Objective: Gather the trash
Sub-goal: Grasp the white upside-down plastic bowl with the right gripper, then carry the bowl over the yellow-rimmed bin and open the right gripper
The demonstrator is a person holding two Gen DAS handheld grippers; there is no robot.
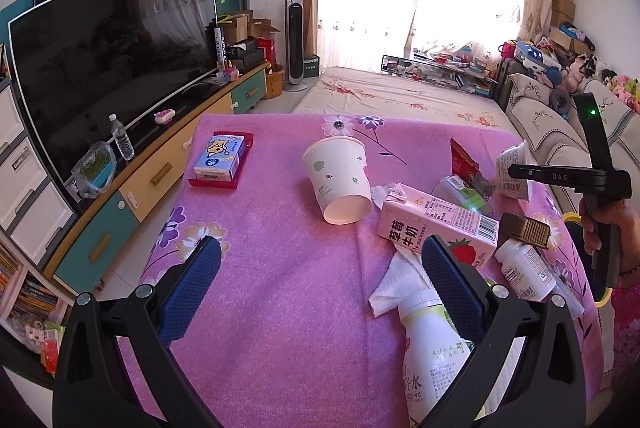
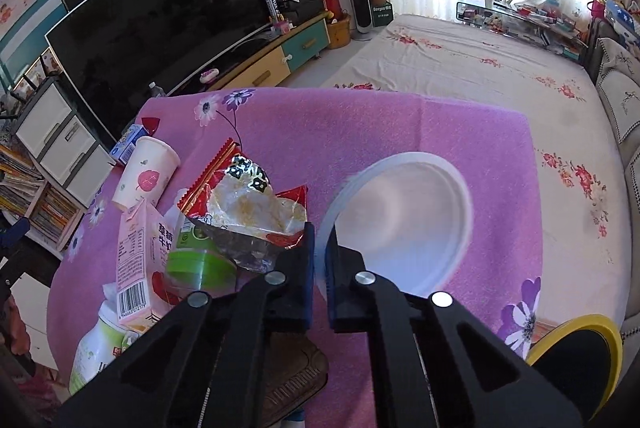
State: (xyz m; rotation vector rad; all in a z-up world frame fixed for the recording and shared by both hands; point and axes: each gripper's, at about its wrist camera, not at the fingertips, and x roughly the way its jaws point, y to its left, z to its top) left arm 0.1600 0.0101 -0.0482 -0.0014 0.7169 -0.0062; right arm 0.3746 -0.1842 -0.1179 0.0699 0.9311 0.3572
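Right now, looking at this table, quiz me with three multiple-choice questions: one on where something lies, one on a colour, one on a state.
1. Seen from the left wrist, where does the paper cup lie relative to the milk carton?
A. left of it
B. right of it
C. on top of it

2. The tablecloth is mostly:
A. green
B. pink
C. white

3. The right gripper is:
A. open over the cloth
B. shut on the milk carton
C. shut on the rim of the white tub

Answers:
1 A, the cup lies on its side left of the carton.
2 B, the cloth is pink with printed flowers.
3 C, its fingers pinch the tub's rim.
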